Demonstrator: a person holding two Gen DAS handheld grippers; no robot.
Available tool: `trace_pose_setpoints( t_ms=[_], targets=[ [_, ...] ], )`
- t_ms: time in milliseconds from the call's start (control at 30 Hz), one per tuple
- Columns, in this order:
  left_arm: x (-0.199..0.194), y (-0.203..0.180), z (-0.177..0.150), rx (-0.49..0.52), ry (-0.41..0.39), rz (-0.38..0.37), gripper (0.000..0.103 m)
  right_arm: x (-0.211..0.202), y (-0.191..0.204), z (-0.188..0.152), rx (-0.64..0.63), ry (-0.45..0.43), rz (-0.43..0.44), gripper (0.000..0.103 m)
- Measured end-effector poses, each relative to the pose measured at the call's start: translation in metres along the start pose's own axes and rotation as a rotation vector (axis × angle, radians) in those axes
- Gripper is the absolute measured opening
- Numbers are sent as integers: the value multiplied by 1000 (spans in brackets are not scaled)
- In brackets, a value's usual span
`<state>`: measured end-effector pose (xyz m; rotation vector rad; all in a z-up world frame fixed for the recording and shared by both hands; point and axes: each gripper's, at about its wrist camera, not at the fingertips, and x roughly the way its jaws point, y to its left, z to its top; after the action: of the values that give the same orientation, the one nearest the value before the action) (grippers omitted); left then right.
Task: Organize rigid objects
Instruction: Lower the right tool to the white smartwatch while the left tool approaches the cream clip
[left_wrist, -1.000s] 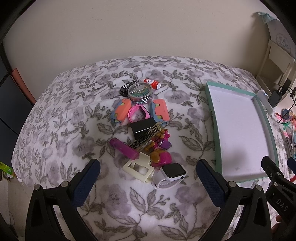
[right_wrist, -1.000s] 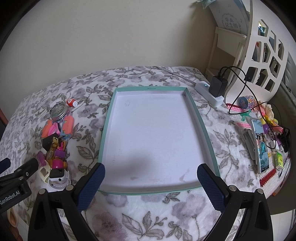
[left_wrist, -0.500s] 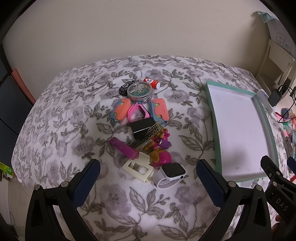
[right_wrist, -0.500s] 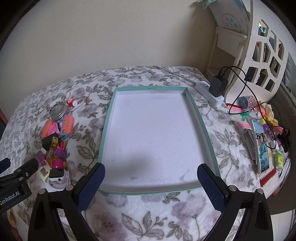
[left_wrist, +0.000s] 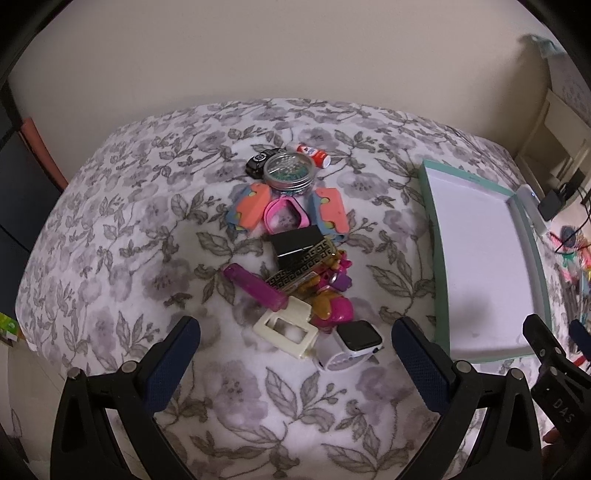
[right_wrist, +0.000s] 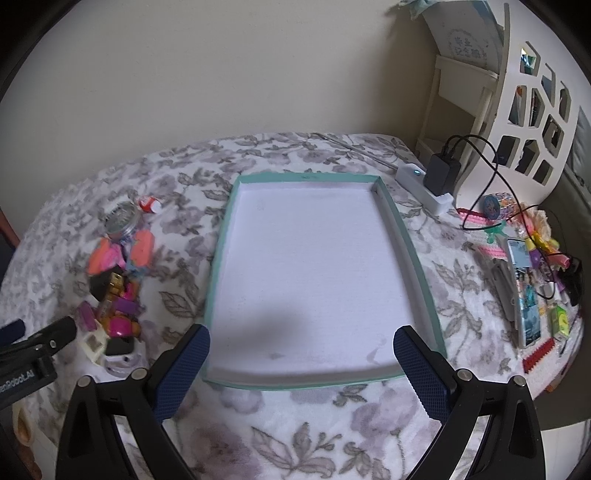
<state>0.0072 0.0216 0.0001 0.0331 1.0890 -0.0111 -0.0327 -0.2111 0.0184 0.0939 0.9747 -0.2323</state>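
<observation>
A pile of small rigid objects lies on the floral blanket: a white smartwatch, a cream frame, a purple bar, a black box, a pink ring, a round tin and a small red-capped bottle. My left gripper is open and empty, hovering just in front of the smartwatch. A white tray with a teal rim lies empty to the right of the pile. My right gripper is open and empty over the tray's near edge.
A power strip with a black charger lies behind the tray. A phone, cables and small toys clutter the bed's right edge. A white shelf unit stands at the back right. The pile also shows in the right wrist view.
My left gripper has shifted slightly left, so the pile and tray sit further right in its view. My right gripper has shifted slightly as well. Both stay open.
</observation>
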Motion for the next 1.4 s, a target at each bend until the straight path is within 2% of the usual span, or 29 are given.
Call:
trace_pose_setpoints(
  t_ms=[200, 367, 567, 667, 900, 1133, 1400],
  targets=[
    [-7, 34, 18, -64, -19, 12, 103, -15, 23, 23, -40, -55, 70, 101],
    [2, 63, 24, -109, 6, 26, 103, -14, 57, 35, -101, -41, 158, 101],
    [26, 79, 20, -151, 65, 7, 103, 4, 100, 36, -152, 39, 262, 101],
    [40, 84, 14, -177, 94, -2, 103, 22, 112, 31, -138, 115, 309, 101],
    [67, 86, 0, -233, 165, -36, 103, 56, 125, 6, -152, 246, 355, 101],
    [74, 90, -6, -270, 173, -38, 103, 77, 134, -13, -161, 348, 401, 95],
    [75, 87, -8, -279, 170, -64, 103, 81, 153, -22, -241, 369, 403, 87]
  ],
)
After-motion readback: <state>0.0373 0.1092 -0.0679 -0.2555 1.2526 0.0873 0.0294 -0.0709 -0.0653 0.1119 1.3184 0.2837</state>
